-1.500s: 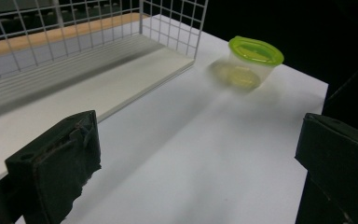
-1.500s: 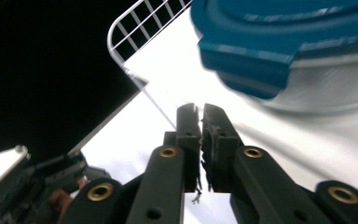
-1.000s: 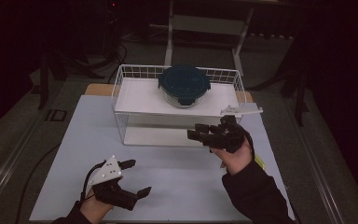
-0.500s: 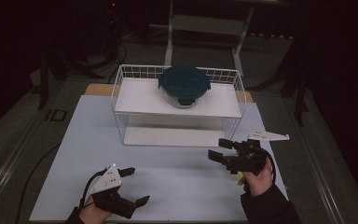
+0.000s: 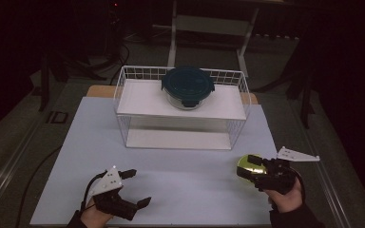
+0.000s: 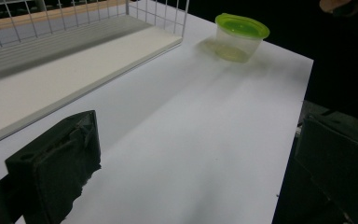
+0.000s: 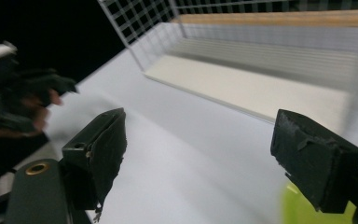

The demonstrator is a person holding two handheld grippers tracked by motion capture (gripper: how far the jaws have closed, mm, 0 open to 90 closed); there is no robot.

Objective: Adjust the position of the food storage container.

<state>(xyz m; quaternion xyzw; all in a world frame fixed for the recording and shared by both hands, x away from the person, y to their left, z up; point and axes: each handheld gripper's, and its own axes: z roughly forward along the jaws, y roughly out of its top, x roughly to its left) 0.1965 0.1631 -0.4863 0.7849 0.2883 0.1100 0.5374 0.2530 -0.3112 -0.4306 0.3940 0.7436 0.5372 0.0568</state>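
A clear tub with a lime-green lid (image 5: 244, 165) (image 6: 241, 37) stands on the white table near its right front. My right gripper (image 5: 254, 167) (image 7: 198, 154) hovers just over it; its jaws have just been opening and stand open with nothing between them. The green lid (image 7: 303, 210) peeks out under the jaw on the right of the right gripper view. My left gripper (image 5: 132, 186) (image 6: 191, 154) rests open and empty at the front left. A round glass container with a dark teal lid (image 5: 187, 86) sits on the top shelf of the white wire rack (image 5: 123, 95).
The rack's lower white board (image 6: 74, 70) (image 7: 261, 88) lies bare on the table (image 5: 180, 171). The table's right edge (image 6: 303, 93) drops into darkness. The other hand with its gripper (image 7: 28, 98) shows at the left of the right gripper view.
My right hand has come back from in front of the rack toward the near right of the table and sunk lower. The green lid now shows at its jaws. The left gripper has stayed put.
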